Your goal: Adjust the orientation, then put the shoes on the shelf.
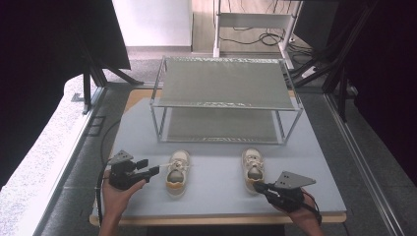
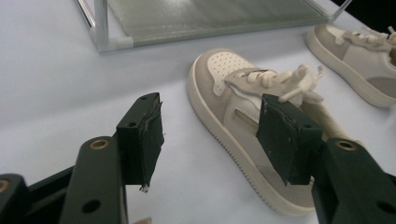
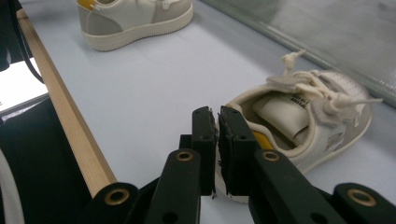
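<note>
Standing wide open beside the left shoe [image 1: 177, 171], the left gripper [image 1: 153, 169] holds nothing; the right gripper [image 3: 217, 135], jaws nearly together and empty, sits at the right shoe's [image 3: 303, 119] heel near the table edge [image 3: 65, 116].

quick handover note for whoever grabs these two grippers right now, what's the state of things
Left gripper: open, jaws either side of the left shoe, not pressing on it.
Right gripper: jaws nearly together with a thin gap, nothing between them, at the heel of the right shoe.
Both shoes stand on the grey mat in front of the rack.
Done: nothing gripped or lifted yet.
Left: probably grip each shoe and move both onto the rack.
</note>
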`<action>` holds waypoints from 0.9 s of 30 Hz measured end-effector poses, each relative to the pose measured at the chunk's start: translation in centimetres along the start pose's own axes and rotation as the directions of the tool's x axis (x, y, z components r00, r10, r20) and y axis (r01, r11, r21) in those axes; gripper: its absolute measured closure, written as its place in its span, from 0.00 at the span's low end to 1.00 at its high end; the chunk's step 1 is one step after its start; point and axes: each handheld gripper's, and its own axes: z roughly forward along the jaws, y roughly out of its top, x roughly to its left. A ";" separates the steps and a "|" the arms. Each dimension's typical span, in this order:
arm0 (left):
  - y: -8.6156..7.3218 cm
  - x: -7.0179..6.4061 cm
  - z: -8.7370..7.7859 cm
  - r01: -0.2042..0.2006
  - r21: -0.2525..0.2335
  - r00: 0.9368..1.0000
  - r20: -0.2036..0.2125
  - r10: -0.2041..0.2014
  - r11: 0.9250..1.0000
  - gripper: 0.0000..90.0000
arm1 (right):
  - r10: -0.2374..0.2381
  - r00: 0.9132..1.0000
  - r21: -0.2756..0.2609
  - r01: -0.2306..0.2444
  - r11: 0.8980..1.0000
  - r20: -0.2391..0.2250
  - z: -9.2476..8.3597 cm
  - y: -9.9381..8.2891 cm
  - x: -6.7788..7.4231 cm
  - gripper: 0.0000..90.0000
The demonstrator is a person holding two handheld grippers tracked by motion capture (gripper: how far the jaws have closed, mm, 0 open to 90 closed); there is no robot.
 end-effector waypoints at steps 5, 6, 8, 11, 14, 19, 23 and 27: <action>0.1 -0.2 -0.4 -0.031 -0.018 0.999 0.020 0.031 0.999 0.45 | -0.006 1.000 -0.029 0.006 1.000 0.003 -0.4 0.1 -0.2 0.83; 0.1 -0.1 -0.5 -0.035 -0.020 0.999 0.028 0.035 0.999 0.45 | -0.004 1.000 -0.039 0.005 0.999 0.005 -0.4 0.1 -0.2 0.81; 0.1 0.0 -0.6 -0.033 -0.030 0.999 0.034 0.034 0.999 0.44 | 0.000 1.000 -0.056 0.001 0.998 0.003 -0.5 0.3 -0.4 0.76; 0.1 -0.2 -0.9 -0.044 -0.040 0.998 0.048 0.046 0.998 0.44 | 0.008 1.000 -0.076 -0.007 0.997 0.010 -0.4 0.5 -0.6 0.67; 0.3 -0.6 -1.4 -0.080 -0.054 0.994 0.075 0.084 0.995 0.44 | 0.012 1.000 -0.091 -0.010 0.996 0.022 -0.4 0.9 -0.8 0.60; 0.8 -1.1 -2.1 -0.125 -0.062 0.985 0.113 0.132 0.990 0.44 | -0.001 1.000 -0.098 0.001 0.995 0.003 -0.6 1.6 -1.2 0.55; 1.7 -2.7 -2.7 -0.247 -0.042 0.951 0.178 0.251 0.968 0.46 | -0.051 0.998 -0.089 0.047 0.995 -0.047 -0.4 2.1 -1.9 0.53; 2.3 -3.8 -2.9 -0.322 -0.028 0.922 0.219 0.320 0.946 0.45 | -0.076 0.992 -0.050 0.071 0.996 -0.104 -0.2 2.7 -2.6 0.54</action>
